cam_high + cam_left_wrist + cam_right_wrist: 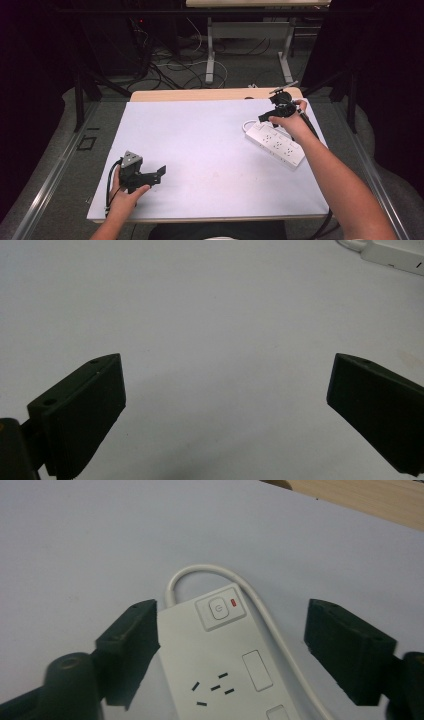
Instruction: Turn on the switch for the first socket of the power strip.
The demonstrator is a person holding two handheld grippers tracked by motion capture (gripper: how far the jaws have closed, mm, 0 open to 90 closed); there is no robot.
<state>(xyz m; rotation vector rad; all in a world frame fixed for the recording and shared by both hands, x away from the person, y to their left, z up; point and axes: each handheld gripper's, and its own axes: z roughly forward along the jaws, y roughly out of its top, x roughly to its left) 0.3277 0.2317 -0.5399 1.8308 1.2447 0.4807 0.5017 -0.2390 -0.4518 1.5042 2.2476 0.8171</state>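
1. Right tongs [232, 645]: released, jaws standing wide with nothing pressed between them. I see them poised over the far end of the power strip [220, 665], one jaw to each side of its body, no contact that I can make out.
2. The switch [219, 610], with its red lamp lit, lies dead ahead of the right tongs, just beyond the jaw tips, on the strip's end face where the white cord [210, 570] loops out.
3. From the high view, the power strip sits at the right of the tabletop [200, 150], long axis running from far-left to near-right; the right tongs [272, 112] hang at its far-left end.
4. Left tongs [161, 172]: released, empty, resting near-left, well apart from the strip.
5. Judgement: the right hand is plainly the nearer; any next move on the strip is forward and down along that axis.
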